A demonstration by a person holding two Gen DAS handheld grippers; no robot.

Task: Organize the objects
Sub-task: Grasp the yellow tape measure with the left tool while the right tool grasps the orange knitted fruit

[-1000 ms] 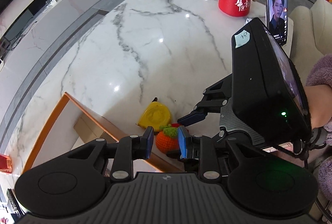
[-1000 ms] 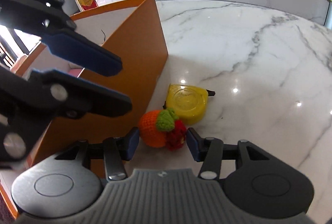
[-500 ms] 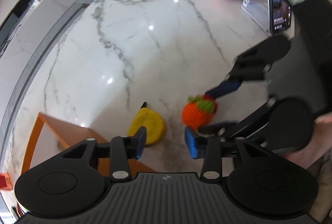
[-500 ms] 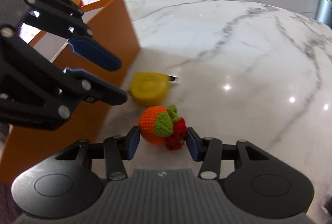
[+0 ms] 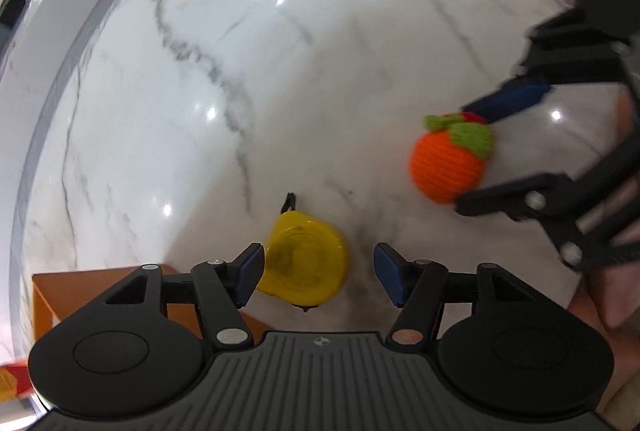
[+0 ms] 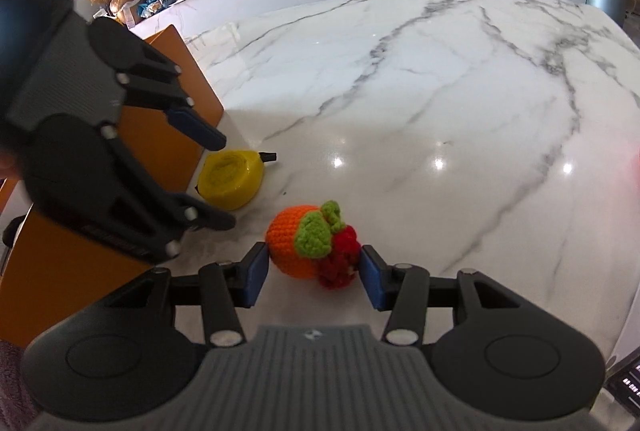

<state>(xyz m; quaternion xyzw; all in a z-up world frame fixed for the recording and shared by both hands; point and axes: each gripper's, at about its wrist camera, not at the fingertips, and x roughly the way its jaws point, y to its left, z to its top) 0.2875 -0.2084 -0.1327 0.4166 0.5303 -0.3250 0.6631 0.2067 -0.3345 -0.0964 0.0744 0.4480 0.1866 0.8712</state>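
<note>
the right tongs pinch the crochet orange at its sides, holding it near the table. it looks soft and light, so a squeeze across the round middle suits it, not the leaf tuft. the left tongs hang spread over the yellow tape, which looks hard and smooth and best gripped across its flat faces. the box wall stands at nine o'clock of the tape, close. open marble runs from twelve to three o'clock.
</note>
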